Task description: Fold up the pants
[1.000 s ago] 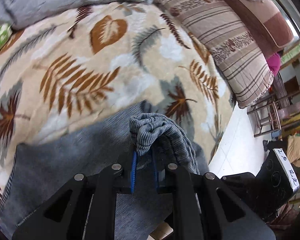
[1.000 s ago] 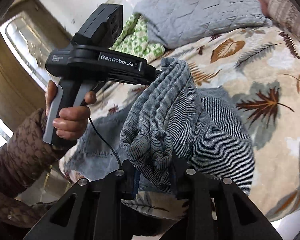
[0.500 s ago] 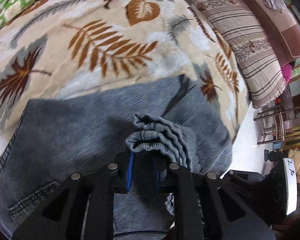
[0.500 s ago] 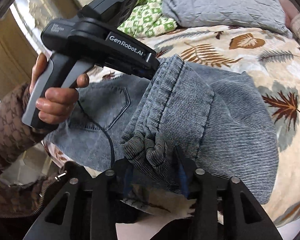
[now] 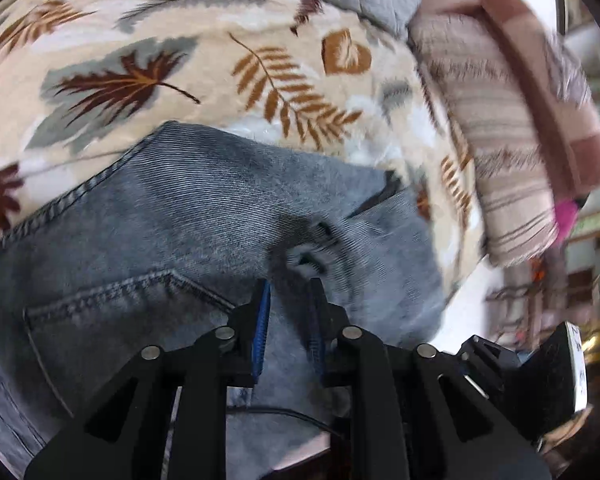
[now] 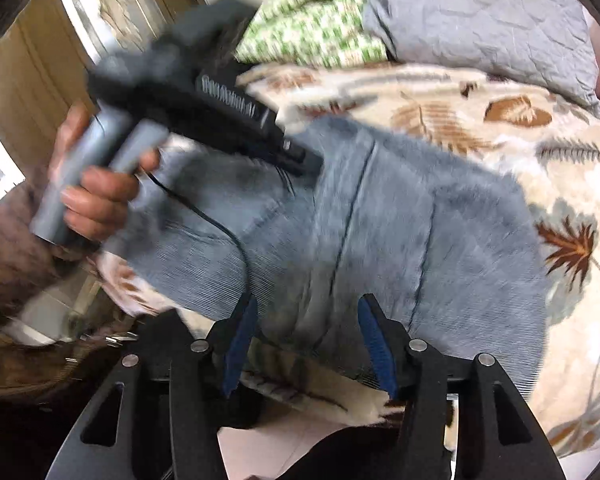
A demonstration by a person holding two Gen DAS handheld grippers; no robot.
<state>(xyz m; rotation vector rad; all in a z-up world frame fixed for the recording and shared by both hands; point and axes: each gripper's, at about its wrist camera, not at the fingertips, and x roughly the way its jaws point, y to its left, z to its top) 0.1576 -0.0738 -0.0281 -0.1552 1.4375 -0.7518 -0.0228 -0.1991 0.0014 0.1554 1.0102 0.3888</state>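
While the left gripper point(image 5: 288, 284) hangs with its 2 blue-padded fingers parted just above the pants point(image 5: 188, 240) lying on the leaf-print blanket point(image 5: 148, 72), the right gripper point(image 6: 306, 316) gapes wide over their folded near edge.

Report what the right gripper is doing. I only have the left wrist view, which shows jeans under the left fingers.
Observer: The right gripper is open, with its pads wide apart and nothing between them. The jeans lie just ahead of it on the leaf-print blanket.
Operator: Give me the left gripper's position from that side.
Observer: The left gripper has its tip at the far edge of the jeans' top layer. Blur hides whether it grips.
Operator: Check for snags.
Observer: A black cable hangs from the left gripper and trails across the jeans toward the right gripper's left finger.
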